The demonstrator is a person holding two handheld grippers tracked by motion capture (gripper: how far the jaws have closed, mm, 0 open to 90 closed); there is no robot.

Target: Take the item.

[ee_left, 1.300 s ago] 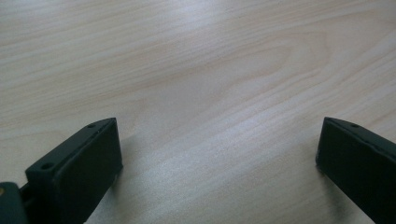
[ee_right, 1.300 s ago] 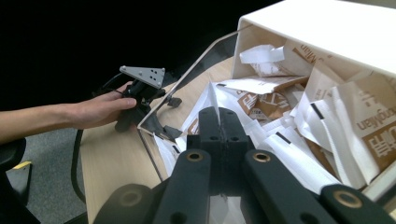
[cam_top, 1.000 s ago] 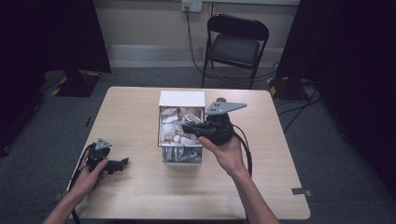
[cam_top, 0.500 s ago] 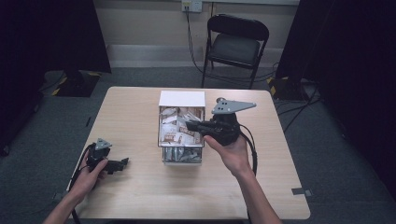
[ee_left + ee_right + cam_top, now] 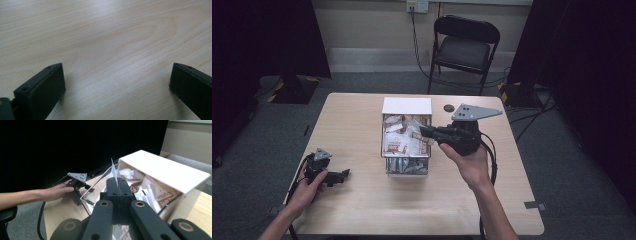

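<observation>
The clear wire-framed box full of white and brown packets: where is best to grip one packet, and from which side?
Probably by a thin upper edge, from above: the clear box is open-topped, packets stand loosely inside. The right gripper pinches one so.

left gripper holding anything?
No. In the left gripper view the left gripper has its black jaws standing wide apart over the bare light wooden table, nothing between them.

Black folding chair (image 5: pixel 466 47) on grey carpet (image 5: pixel 352 82), dark curtains (image 5: pixel 267 40) beside
</observation>
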